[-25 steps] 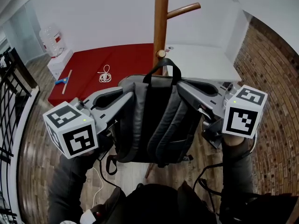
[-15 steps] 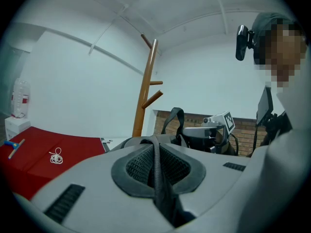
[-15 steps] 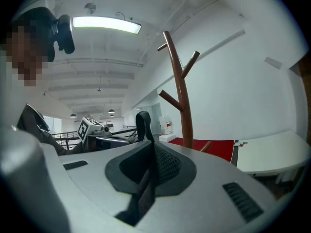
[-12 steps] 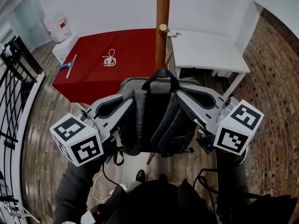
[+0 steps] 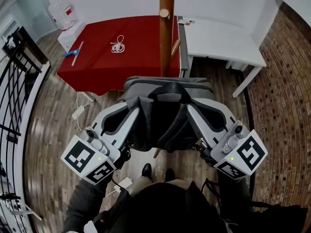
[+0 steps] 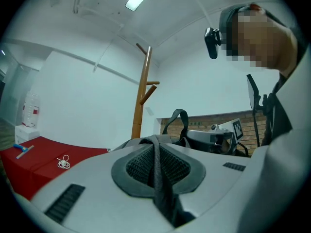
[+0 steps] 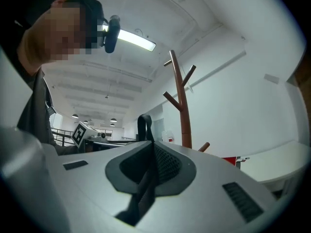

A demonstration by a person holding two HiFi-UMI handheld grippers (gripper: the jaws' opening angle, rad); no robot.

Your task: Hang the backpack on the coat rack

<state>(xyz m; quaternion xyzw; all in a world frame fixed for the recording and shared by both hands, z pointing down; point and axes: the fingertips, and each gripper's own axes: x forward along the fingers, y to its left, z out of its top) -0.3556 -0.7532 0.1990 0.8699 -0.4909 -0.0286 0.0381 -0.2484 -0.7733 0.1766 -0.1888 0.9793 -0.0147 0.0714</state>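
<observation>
My left gripper [image 5: 130, 114] and right gripper [image 5: 195, 111] each pinch a strap [image 6: 156, 171] of the backpack [image 5: 167, 125], held between them short of the rack [image 5: 166, 38] (handle [image 5: 167, 89] not yet on a peg [image 5: 164, 13]). The straps look thin; a tilt could slide one free and drop it.

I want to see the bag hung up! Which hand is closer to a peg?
Right, just barely. The left gripper and right gripper each grip a backpack strap beside the pole, but the low peg sticks out on the right.

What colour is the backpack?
The backpack is dark grey; the head view shows it best.
</observation>
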